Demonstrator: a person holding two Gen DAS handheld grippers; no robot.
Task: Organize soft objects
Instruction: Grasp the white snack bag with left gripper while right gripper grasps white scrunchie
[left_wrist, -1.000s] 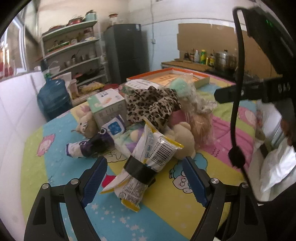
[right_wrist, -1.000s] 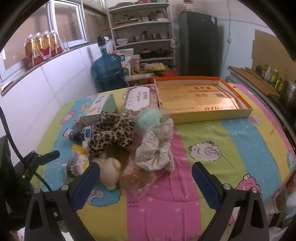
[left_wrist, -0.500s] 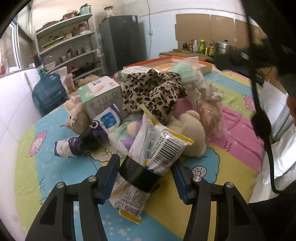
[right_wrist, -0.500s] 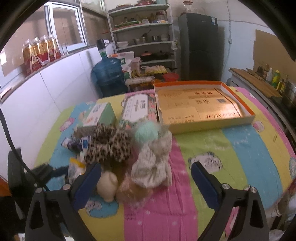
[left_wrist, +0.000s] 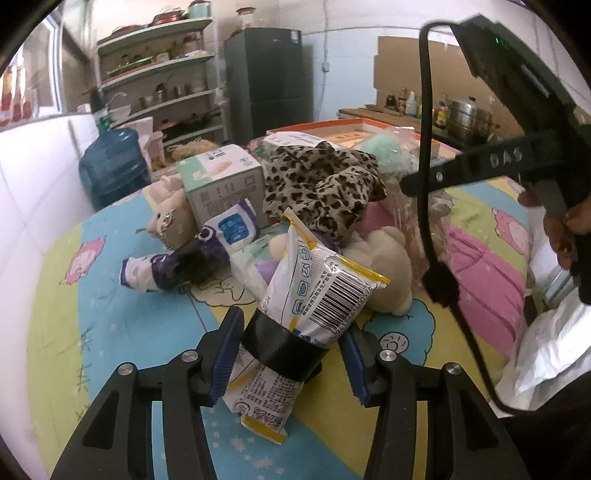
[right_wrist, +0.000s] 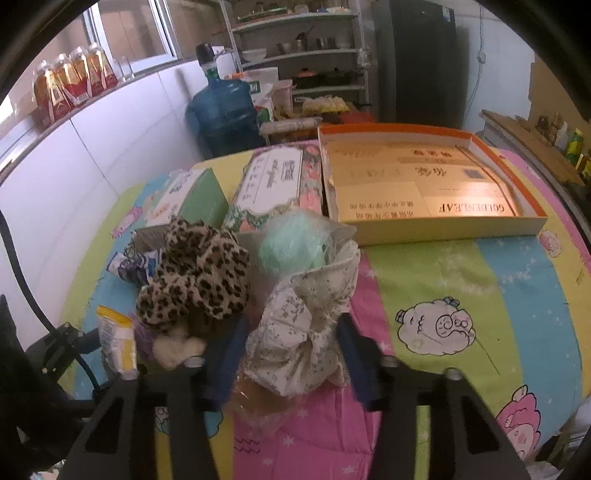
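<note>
A pile of soft things lies on the cartoon-print cover. My left gripper (left_wrist: 290, 356) is shut on a white and yellow snack packet (left_wrist: 314, 291) with a black tape band. Behind it lie a cream plush toy (left_wrist: 384, 266), a leopard-print scrunchie (left_wrist: 325, 188) and a purple-white wipes pack (left_wrist: 192, 254). My right gripper (right_wrist: 291, 356) has its jaws around a floral white cloth bundle in clear plastic (right_wrist: 303, 332), touching both sides. A mint green ball in a bag (right_wrist: 295, 243) and the leopard scrunchie (right_wrist: 199, 273) lie just beyond.
An open orange-rimmed flat box (right_wrist: 436, 232) lies at the far right. A floral tissue box (right_wrist: 273, 184) and a green carton (right_wrist: 192, 199) stand behind the pile. A blue water jug (right_wrist: 221, 114) and shelves are past the bed's far edge.
My left gripper has closed onto the snack packet. My right gripper has moved forward and down and closed around the floral cloth bundle.
</note>
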